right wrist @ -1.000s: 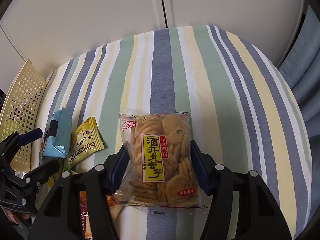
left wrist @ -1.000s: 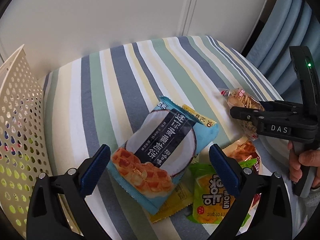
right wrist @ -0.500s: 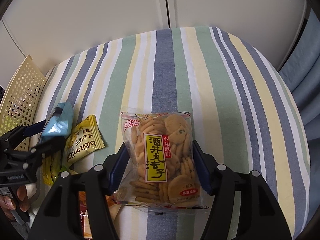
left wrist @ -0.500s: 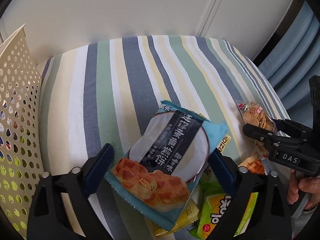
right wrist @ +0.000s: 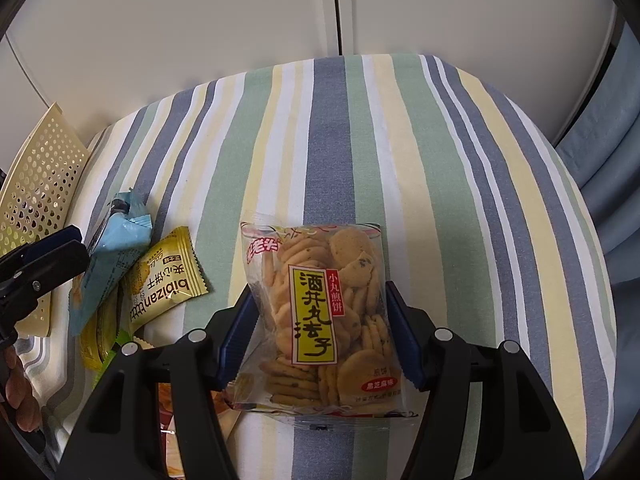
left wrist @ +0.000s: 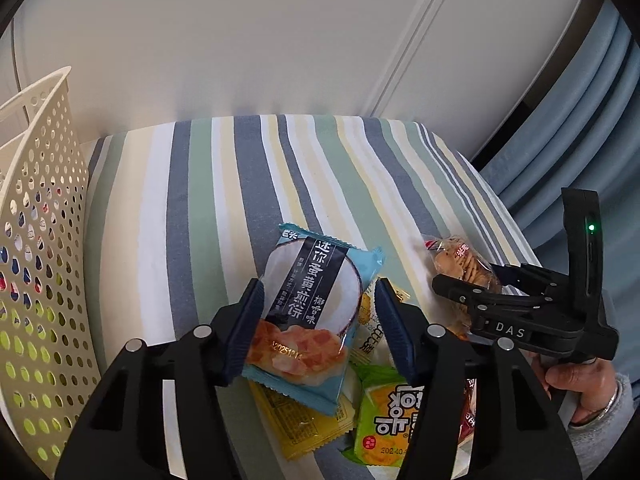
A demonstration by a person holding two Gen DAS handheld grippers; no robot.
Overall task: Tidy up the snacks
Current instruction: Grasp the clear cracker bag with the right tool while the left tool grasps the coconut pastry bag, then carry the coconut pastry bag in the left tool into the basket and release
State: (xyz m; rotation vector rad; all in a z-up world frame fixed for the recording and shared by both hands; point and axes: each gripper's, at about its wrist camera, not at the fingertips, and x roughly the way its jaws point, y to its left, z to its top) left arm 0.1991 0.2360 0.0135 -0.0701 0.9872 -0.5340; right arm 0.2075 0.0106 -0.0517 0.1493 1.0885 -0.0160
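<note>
Blue snack pkt (left wrist: 310, 312) in left claw (left wrist: 316, 330), long axis fwd, top away.

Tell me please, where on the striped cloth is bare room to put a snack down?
The striped cloth is bare from the clear cracker bag to the wall and the blue curtain. A narrower bare strip lies between the perforated basket and the blue coconut-biscuit packet. It is crowded around the yellow bibizan packet and green packet.

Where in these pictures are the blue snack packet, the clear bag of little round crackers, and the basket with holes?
blue snack packet (left wrist: 316, 300), left wrist view, middle of its front.
clear bag of crackers (right wrist: 320, 312), right wrist view, its yellow label.
perforated basket (left wrist: 44, 264), left wrist view, its side wall.
</note>
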